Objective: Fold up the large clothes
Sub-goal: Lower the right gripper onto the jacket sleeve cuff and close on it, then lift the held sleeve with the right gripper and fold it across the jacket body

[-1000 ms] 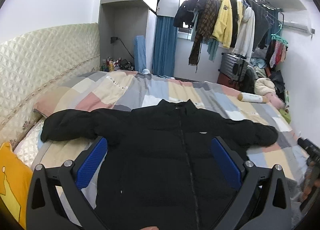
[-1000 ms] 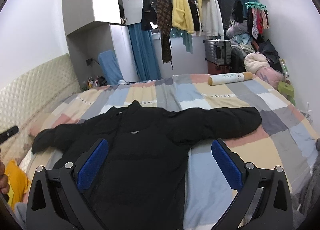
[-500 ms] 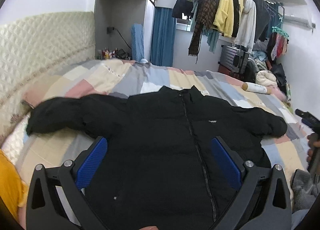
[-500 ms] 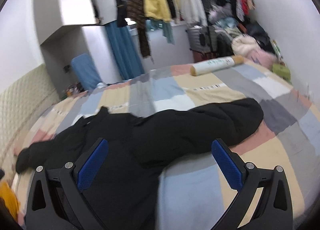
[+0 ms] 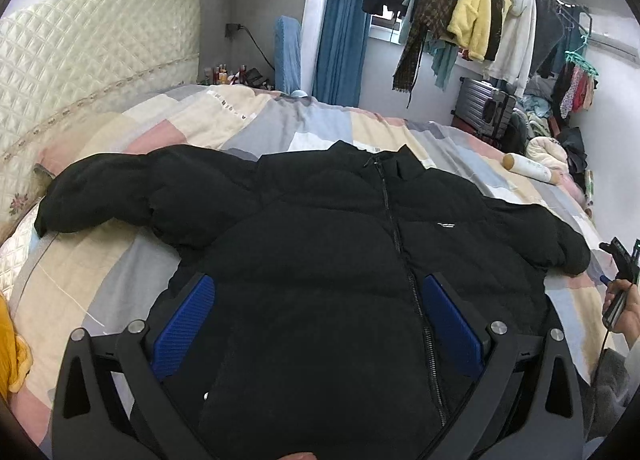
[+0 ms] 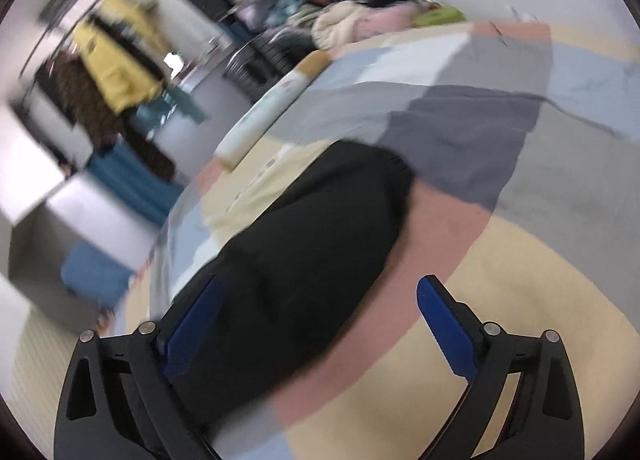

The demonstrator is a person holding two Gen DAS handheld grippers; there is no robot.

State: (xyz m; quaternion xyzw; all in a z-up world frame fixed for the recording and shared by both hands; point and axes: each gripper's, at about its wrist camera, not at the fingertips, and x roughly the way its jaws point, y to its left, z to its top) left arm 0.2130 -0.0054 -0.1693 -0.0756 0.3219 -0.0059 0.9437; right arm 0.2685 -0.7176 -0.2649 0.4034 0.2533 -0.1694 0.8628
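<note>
Left sleeve [image 5: 132, 195]: stretched out toward the far left, cuff near the quilted headboard [image 5: 92, 47], well apart from both tools.
Left gripper [image 5: 320, 320]: jaws spread wide, nothing between the blue pads, poised over the lower front of the jacket, just left of the zip.
Black puffer jacket [image 5: 320, 260]: laid flat, front up, zipped, on the patchwork quilt [image 5: 100, 292]; collar at the far side, hem near; long axis cuff to cuff, left to right.
Right sleeve [image 6: 320, 244]: runs from near left to far right in the right wrist view; cuff at the far end, on a pink and grey patch.
Right gripper [image 6: 316, 324]: jaws wide but just now closing a little, sleeve between the pads yet not pinched; clearly the nearer tool to this sleeve.
Hard to make out: right view smeared and tilted; contact with the cloth not judgeable; hem cut off behind the left gripper; right cuff edge dark on dark.
</note>
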